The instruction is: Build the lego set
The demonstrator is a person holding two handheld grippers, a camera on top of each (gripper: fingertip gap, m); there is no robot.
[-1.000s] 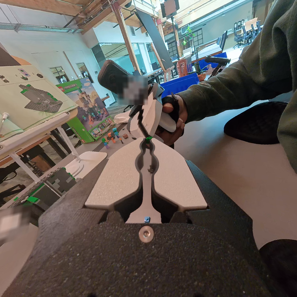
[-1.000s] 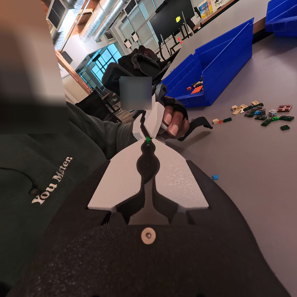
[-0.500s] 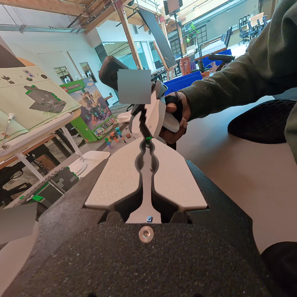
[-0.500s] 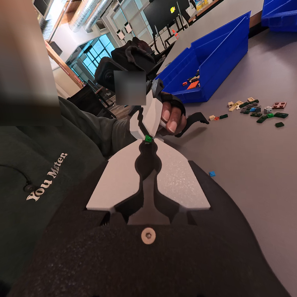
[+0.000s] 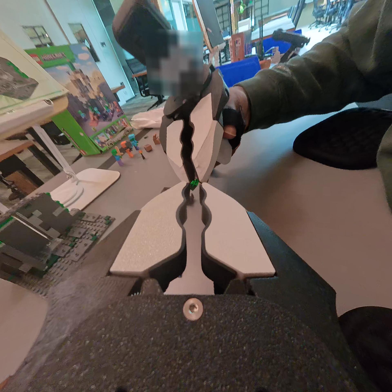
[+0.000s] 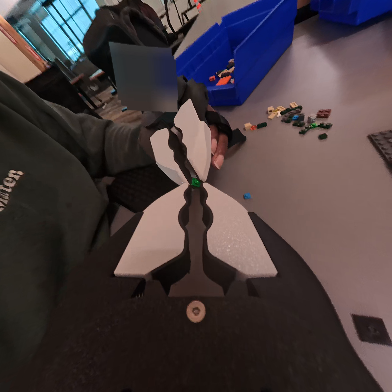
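Note:
A tiny green lego piece (image 5: 194,184) is held above the grey table, pinched where my two grippers meet tip to tip. My left gripper (image 5: 193,187) is shut with the piece at its tips. My right gripper (image 5: 193,179) comes down at it from above, in a gloved hand. In the right wrist view the green piece (image 6: 195,182) shows one stud on top, at the tips of my right gripper (image 6: 195,187); the left gripper (image 6: 194,179) closes on it from the far side. I cannot tell which gripper bears the piece.
A partly built grey and green model on a baseplate (image 5: 80,239) lies at the left. Behind it are a white stand base (image 5: 91,180), the set's box (image 5: 91,101) and minifigures (image 5: 127,148). Blue bins (image 6: 254,53), loose pieces (image 6: 297,121), a small blue piece (image 6: 246,195) and a dark plate (image 6: 384,146) lie at the right. Both grippers' tips are close together, under 4 cm apart. Both grippers' tips are roughly 20 centimetres from the dark plate (image 6: 384,146).
Both grippers have stayed tip to tip on the green piece. They have sunk lower and tilted toward the table, so the model at the left shows more.

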